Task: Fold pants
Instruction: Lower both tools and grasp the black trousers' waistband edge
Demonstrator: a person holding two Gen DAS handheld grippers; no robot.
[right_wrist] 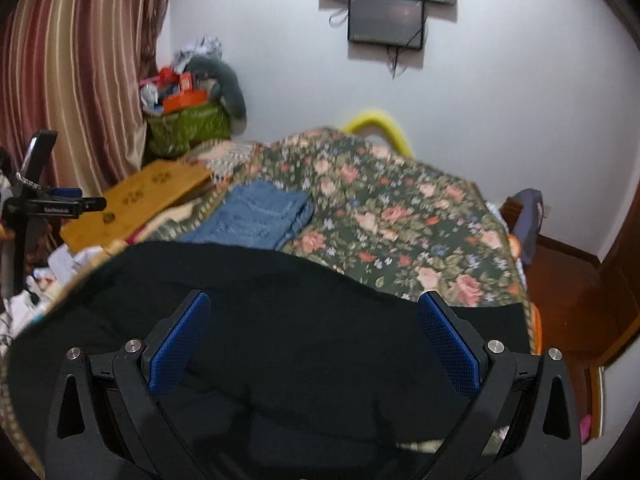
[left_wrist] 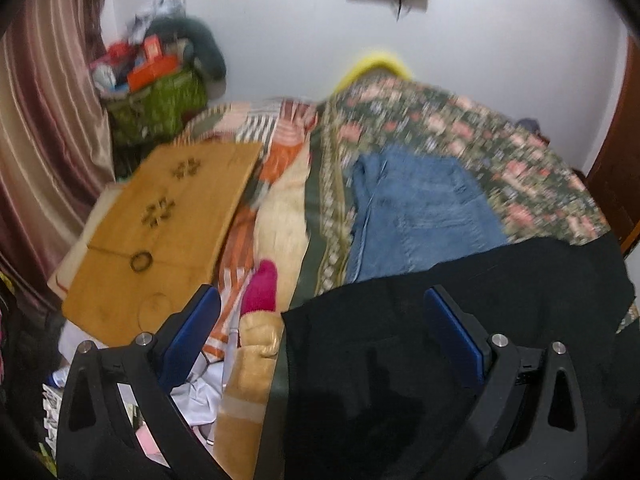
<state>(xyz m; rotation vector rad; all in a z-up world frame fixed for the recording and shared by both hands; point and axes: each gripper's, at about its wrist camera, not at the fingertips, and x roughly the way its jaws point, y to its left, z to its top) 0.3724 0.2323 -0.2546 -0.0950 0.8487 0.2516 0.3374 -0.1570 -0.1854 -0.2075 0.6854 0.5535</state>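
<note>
Black pants (left_wrist: 460,320) lie spread on the near edge of a bed with a floral cover (left_wrist: 460,128). They also show in the right wrist view (right_wrist: 280,300). My left gripper (left_wrist: 324,312) is open and empty above the pants' left edge. My right gripper (right_wrist: 312,320) is open and empty above the middle of the pants. Folded blue jeans (left_wrist: 416,208) lie on the cover beyond the black pants, and they show in the right wrist view too (right_wrist: 256,216).
A wooden board (left_wrist: 160,232) lies on the bed's left side, beside a pink cloth (left_wrist: 260,288) and loose clothes. A green basket of things (left_wrist: 160,108) stands in the far left corner by the curtain (left_wrist: 44,140). A screen (right_wrist: 386,20) hangs on the wall.
</note>
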